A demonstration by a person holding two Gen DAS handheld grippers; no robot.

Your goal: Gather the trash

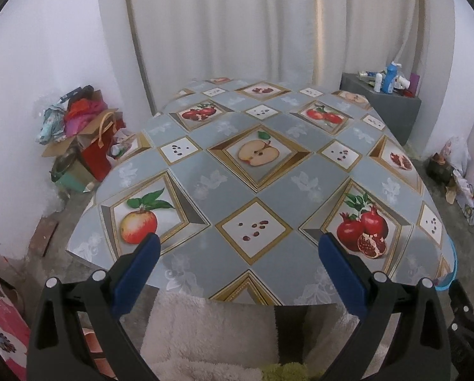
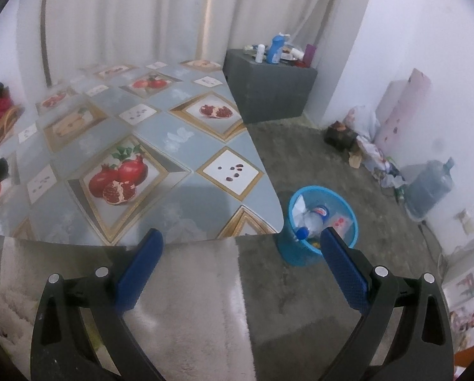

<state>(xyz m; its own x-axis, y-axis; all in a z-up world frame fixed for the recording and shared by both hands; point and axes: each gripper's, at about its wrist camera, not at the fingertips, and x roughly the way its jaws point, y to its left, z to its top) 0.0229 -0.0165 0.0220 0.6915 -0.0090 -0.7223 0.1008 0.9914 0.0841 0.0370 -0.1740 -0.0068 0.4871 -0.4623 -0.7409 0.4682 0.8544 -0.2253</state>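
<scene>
Both claws, left claw point(image 1: 238, 250) and right claw point(image 2: 240, 247), hang apart and empty; table point(image 1: 268, 171) bare, trash sits in the blue bin point(image 2: 348, 219) on the floor, so collection looks finished; next, check floor.

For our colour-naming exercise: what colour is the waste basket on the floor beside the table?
Bright blue. The waste basket shows best in the right wrist view, with trash inside.

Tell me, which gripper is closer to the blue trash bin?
Right. The right gripper hangs just in front of the blue trash bin, which stands on the floor by the table corner. The left gripper faces the tabletop, with only the bin's rim at its far right.
</scene>
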